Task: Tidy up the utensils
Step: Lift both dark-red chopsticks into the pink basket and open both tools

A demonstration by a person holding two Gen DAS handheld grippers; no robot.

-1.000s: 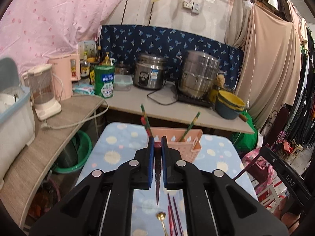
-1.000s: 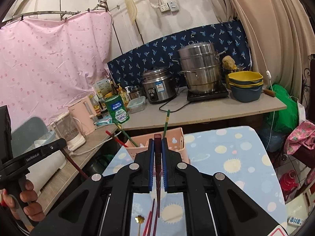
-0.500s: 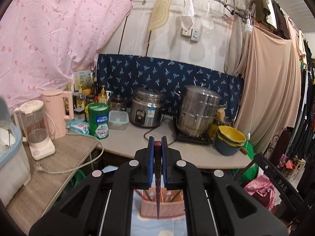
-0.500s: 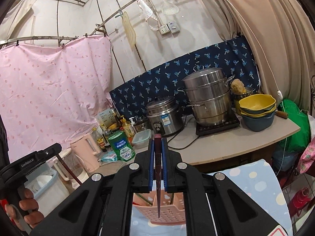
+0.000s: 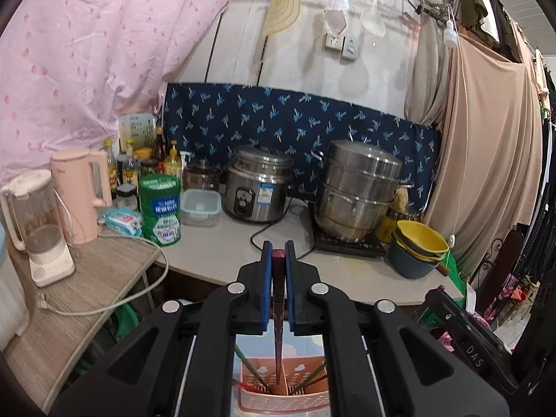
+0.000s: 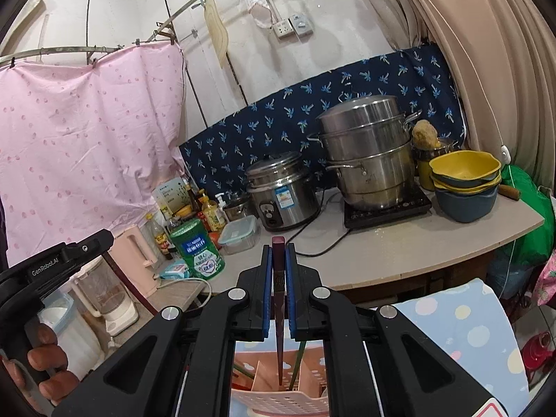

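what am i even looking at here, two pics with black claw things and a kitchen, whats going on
There is no robot here. A person holds a handheld two-finger gripper in each hand, and each gripper carries a wide-angle camera looking forward along its fingers. One picture comes from the left gripper, the other from the right gripper.

Each gripper is shut on a dark red chopstick that hangs point down over a pink plastic slotted utensil basket, which already holds a few sticks. In the right view, the person's hand grips the other gripper's handle at the left edge.

Behind is a grey counter with a steel rice cooker, a stacked steel steamer pot, a green tin and stacked yellow and blue bowls.
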